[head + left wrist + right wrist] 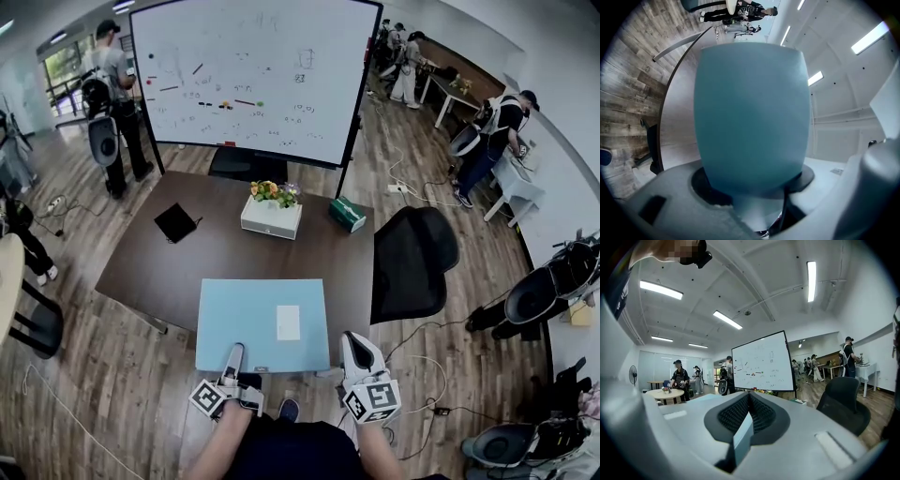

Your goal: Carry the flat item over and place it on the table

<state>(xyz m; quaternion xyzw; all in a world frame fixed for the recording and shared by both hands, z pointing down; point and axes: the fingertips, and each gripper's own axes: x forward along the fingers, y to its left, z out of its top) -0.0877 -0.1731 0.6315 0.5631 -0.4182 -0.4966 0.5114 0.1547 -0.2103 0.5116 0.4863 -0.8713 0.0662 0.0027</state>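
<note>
The left tool (233, 356) and right tool (352, 345) each clench the near edge of the blue board (246, 314), which reaches over the table's (159, 267) near edge.

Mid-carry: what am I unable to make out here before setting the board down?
Head view: whether the blue board touches the table or hangs above it; the steep downward look shows no gap.
Head view: print on the white label, too small.
Left gripper view: most of the table, behind the board filling the frame.
Right gripper view: the board's face; only its edge shows between the jaws.
</note>
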